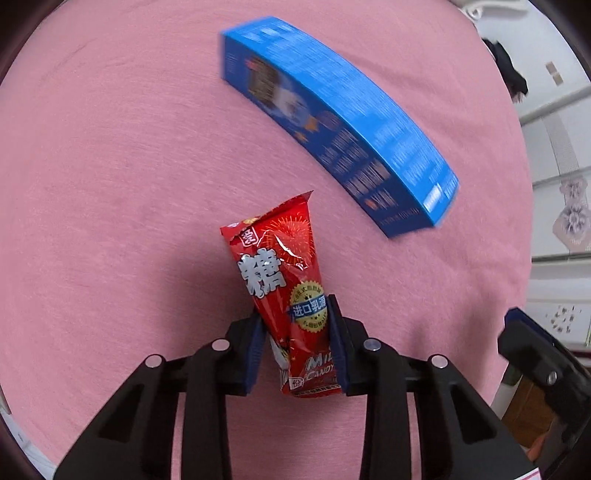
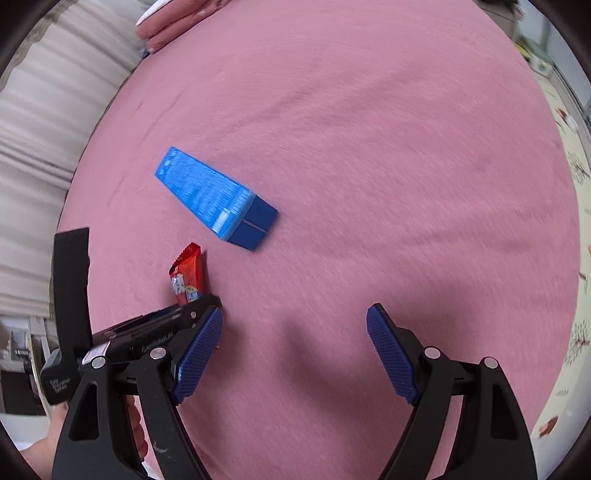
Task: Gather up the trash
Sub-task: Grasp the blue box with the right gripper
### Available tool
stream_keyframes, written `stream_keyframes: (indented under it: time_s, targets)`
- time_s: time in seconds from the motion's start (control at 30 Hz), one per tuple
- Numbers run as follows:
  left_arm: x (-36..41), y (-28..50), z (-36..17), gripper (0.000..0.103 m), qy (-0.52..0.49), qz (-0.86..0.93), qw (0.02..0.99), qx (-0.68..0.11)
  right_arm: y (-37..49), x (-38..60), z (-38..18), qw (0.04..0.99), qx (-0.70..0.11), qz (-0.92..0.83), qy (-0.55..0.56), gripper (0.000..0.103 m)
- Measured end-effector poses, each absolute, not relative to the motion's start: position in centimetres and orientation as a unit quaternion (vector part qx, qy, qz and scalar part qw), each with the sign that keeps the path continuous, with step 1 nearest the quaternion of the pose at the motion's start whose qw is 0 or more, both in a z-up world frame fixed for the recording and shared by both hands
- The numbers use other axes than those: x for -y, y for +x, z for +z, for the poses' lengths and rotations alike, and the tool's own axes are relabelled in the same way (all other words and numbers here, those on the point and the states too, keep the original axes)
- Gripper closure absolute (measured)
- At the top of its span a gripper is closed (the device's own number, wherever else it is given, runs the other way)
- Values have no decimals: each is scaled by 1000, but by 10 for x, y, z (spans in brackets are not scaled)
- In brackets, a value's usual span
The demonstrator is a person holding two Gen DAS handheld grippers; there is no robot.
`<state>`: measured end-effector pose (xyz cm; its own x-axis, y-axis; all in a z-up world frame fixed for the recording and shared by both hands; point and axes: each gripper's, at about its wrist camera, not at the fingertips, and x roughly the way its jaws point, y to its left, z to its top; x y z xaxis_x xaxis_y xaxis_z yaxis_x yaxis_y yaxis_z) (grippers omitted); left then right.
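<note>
My left gripper point(image 1: 297, 314) is shut on a red candy wrapper point(image 1: 284, 273) and holds it over the pink bedspread point(image 1: 110, 166). A long blue box point(image 1: 332, 118) lies on the bedspread beyond the wrapper, to the upper right. In the right wrist view my right gripper point(image 2: 295, 325) is open and empty above the bedspread point(image 2: 369, 147). The blue box point(image 2: 214, 195) lies ahead and to its left. The red wrapper point(image 2: 188, 273) shows at the left in the left gripper point(image 2: 192, 306), whose far finger is hidden.
A folded pink cover point(image 2: 173, 22) lies at the far edge of the bed, with pale curtains point(image 2: 44, 129) to the left. A patterned floor mat point(image 2: 576, 221) runs along the bed's right side. The right gripper's body point(image 1: 535, 354) shows at the right edge.
</note>
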<state>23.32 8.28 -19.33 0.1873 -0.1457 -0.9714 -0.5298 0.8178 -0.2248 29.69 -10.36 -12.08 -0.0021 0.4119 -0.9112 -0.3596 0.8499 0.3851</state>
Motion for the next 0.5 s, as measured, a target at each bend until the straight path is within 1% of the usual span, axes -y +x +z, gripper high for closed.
stream_keyframes:
  time_s: [0.23,0.5]
  targets:
    - [-133,225,-188,71,-315,156,719,-599,313,49,-120,700,-640,317,-28,25]
    - [-168,227,-183,71,-338,163,723,-580,335,-28,-125,696,-606,359,-142,23]
